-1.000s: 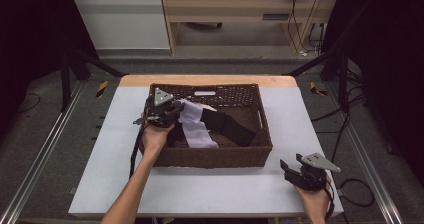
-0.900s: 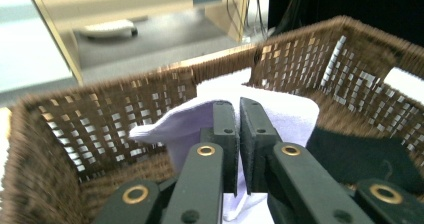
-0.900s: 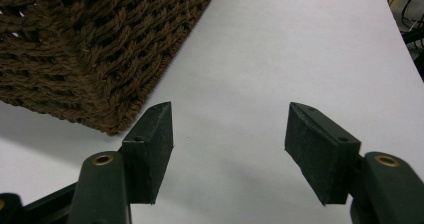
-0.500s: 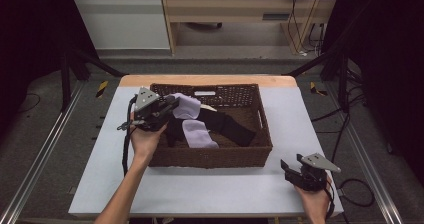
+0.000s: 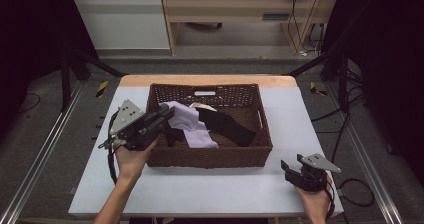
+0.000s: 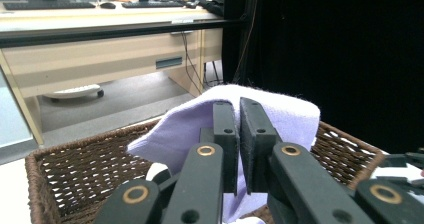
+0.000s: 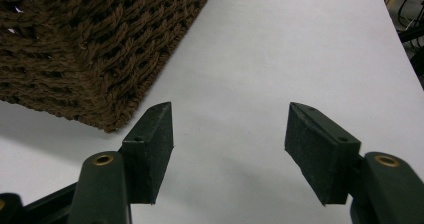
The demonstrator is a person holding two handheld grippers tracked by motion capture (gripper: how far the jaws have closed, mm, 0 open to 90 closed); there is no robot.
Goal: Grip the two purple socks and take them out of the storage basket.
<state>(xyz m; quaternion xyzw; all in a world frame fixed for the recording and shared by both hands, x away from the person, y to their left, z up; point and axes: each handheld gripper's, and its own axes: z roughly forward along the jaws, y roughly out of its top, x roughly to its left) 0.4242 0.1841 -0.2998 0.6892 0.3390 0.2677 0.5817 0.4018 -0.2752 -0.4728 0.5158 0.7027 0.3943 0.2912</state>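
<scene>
Along the top of the frame, a pale wooden cabinet [image 5: 235, 14] stands on a grey floor [image 5: 240, 64]. Black curtains [image 5: 385, 59] darken both upper corners. Metal rails [image 5: 45, 154] run along the frame's left and right sides, cables [image 5: 350, 189] trailing at lower right.

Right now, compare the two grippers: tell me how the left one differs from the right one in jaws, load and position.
The left gripper has its jaws shut on the lilac cloth; the right gripper has its jaws wide apart with nothing between them. The left gripper is raised at the wicker basket's left wall; the right gripper sits low over the white table, off the basket's near right corner. Both are black two-jaw tools, each held in a hand.
</scene>
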